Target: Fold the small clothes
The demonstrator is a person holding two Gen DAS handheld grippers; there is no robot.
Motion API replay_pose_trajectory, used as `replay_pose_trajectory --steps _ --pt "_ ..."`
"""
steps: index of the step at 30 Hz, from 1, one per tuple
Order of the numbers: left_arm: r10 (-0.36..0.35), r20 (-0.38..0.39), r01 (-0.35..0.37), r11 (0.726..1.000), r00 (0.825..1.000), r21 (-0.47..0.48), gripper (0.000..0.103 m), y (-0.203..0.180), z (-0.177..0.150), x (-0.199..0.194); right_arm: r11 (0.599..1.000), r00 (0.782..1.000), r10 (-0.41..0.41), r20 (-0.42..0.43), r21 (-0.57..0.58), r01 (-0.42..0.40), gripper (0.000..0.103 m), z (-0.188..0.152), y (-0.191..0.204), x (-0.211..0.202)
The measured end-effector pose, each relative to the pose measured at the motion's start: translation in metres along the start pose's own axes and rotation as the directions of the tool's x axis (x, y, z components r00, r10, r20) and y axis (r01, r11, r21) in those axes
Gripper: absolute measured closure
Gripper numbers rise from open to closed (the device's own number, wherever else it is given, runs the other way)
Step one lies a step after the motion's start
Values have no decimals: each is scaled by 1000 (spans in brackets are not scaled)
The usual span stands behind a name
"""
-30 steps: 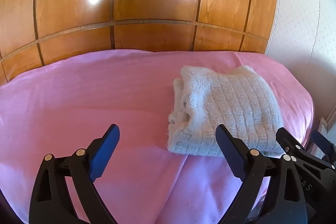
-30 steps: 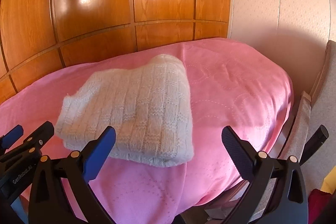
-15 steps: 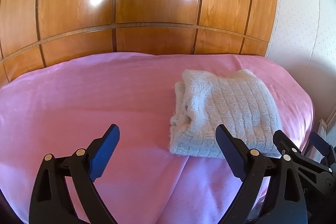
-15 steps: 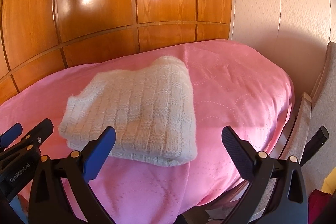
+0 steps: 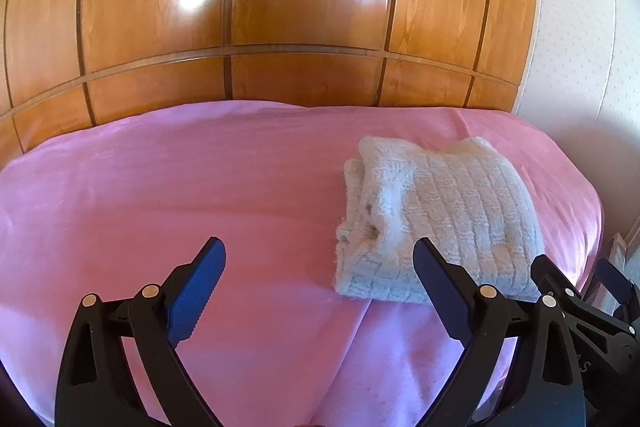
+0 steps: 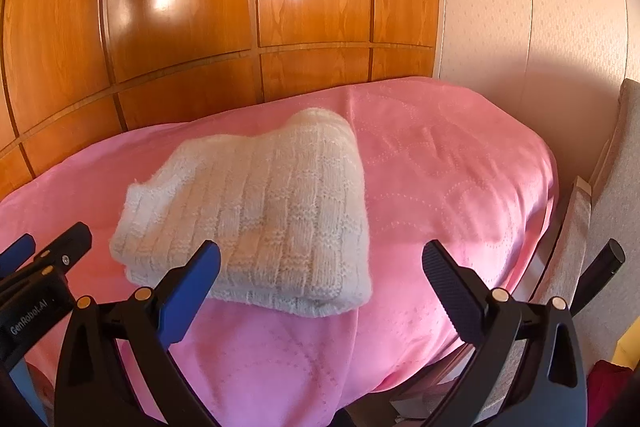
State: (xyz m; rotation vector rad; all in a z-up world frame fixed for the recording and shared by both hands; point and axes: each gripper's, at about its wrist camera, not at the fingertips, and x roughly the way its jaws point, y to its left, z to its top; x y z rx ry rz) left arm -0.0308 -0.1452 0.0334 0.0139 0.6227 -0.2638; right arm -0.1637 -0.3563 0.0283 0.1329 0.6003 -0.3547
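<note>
A white knitted garment [image 5: 440, 219] lies folded into a thick rectangle on the right part of a pink bedspread [image 5: 180, 195]. In the right wrist view the same knitted garment [image 6: 260, 211] sits left of centre. My left gripper [image 5: 320, 271] hovers open over the spread, just near and left of the garment, with nothing between its fingers. My right gripper [image 6: 320, 275] stands open too, held back from the garment's near edge, empty. Each gripper shows at the edge of the other's view.
A glossy wooden panelled wall [image 5: 280, 7] rises behind the bed. A pale textured wall [image 6: 520, 27] stands at the right. A grey upholstered piece [image 6: 612, 227] sits beside the bed's right edge [image 6: 548, 195]. Left half of the bedspread lies bare.
Both grippers have drawn back and slightly up from the folded garment, which sits a little farther off in both views. The garment has not moved on the bed.
</note>
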Motion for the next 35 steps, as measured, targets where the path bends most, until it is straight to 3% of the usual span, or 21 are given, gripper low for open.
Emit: replay_pose_trajectory --steps 24,35 --pt "4 60 -6 1000 998 28 9 -6 2 -12 1000 1000 17 -5 10 -17 2 -1 -1 0" --pt "13 -15 -14 1000 1000 -20 9 0 0 3 999 999 25 25 20 -26 2 4 -5 -2"
